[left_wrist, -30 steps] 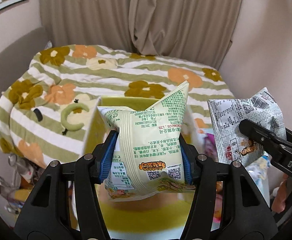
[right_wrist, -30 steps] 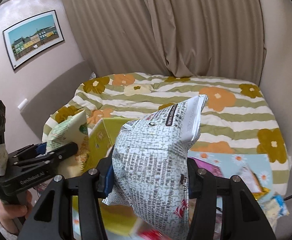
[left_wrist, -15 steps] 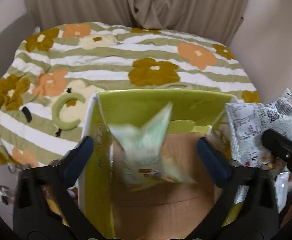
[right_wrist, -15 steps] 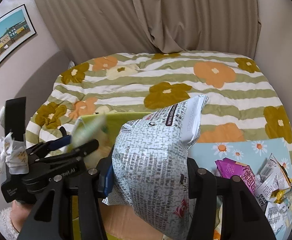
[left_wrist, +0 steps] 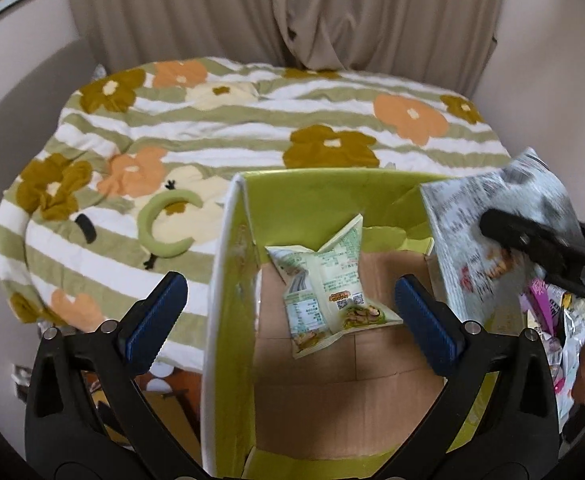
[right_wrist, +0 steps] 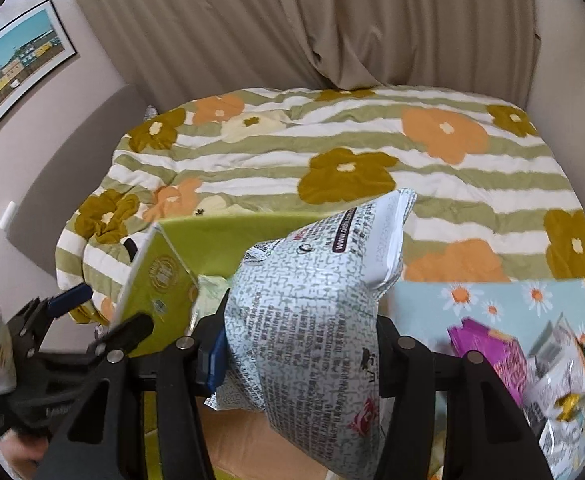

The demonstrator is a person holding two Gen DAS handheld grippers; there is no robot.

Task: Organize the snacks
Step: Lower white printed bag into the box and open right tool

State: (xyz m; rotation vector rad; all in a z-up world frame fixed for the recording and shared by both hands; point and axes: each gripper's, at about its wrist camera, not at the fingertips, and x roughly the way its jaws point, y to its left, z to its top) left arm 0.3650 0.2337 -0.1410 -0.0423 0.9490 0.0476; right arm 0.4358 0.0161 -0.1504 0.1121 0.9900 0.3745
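Currently, the left gripper (left_wrist: 290,306) hangs over an open green box (left_wrist: 228,264) with its jaws spread wide apart and nothing between them. Its blue pads (left_wrist: 156,316) stand at the 9 and 3 o'clock sides of the left wrist view, one outside the box's left wall and one over the box floor.

A pale green snack bag (left_wrist: 328,280) lies flat on the brown cardboard floor of the box, near the centre of that view, clear of both pads. It touches neither side wall of the box.

The right gripper (right_wrist: 300,356) is clamped on a white snack bag with black print (right_wrist: 308,328). The bag stands upright between the fingers, its sealed top edge pointing toward 1 o'clock in the right wrist view. In the left wrist view the same bag (left_wrist: 472,240) sits at 3 o'clock, at the right rim of the box.

The box rests on a bed with a striped flower quilt (left_wrist: 220,136), which fills the 12 o'clock half of both views. A beige curtain (right_wrist: 332,20) hangs behind the bed.

More snack packets (right_wrist: 532,364), among them a purple one, lie in a loose heap on a light blue daisy cloth (right_wrist: 492,300) at 4 o'clock in the right wrist view. A framed picture (right_wrist: 16,76) hangs on the wall at 10 o'clock.
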